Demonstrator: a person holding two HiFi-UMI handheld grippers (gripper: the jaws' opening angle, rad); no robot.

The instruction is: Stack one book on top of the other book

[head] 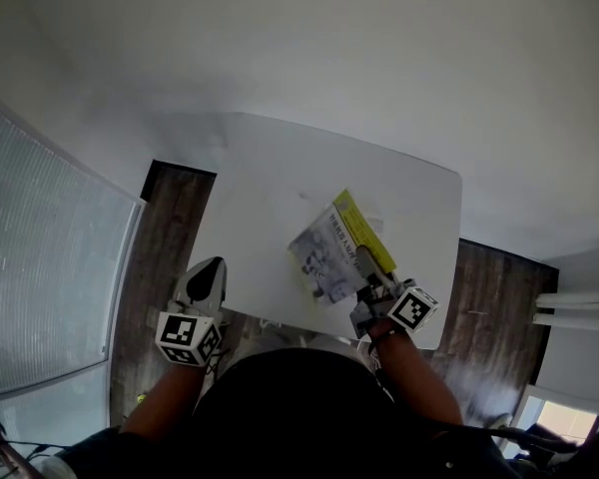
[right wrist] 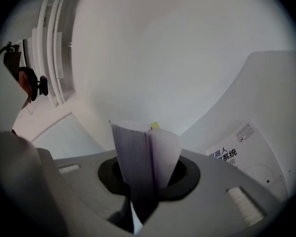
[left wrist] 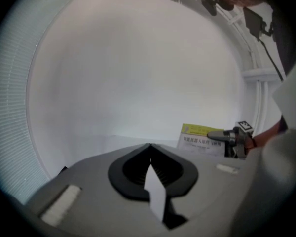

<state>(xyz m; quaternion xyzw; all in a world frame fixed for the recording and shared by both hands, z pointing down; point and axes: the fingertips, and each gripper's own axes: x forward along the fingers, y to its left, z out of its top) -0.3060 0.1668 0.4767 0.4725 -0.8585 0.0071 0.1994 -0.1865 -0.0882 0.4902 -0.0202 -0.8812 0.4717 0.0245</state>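
The right hand-held gripper (head: 364, 259) is clamped on the near edge of the held book (head: 329, 252), which is lifted and tilted above the desk (head: 280, 168). The left hand-held gripper (head: 208, 277) hovers at the desk's left edge, jaws together and empty.

In the right gripper view the other book (right wrist: 246, 157) lies flat on the desk, off to the side.

The danger is that edge-only grip. The pages could fan open or sag, and the book could slip out or land skewed. A low approach could also shove the lower book along.

As for writing, the flat book's white cover shows Chinese characters, "器人" and "系统", with the rest cut off. The held book has a yellow band above dark Chinese print that is too small to read.
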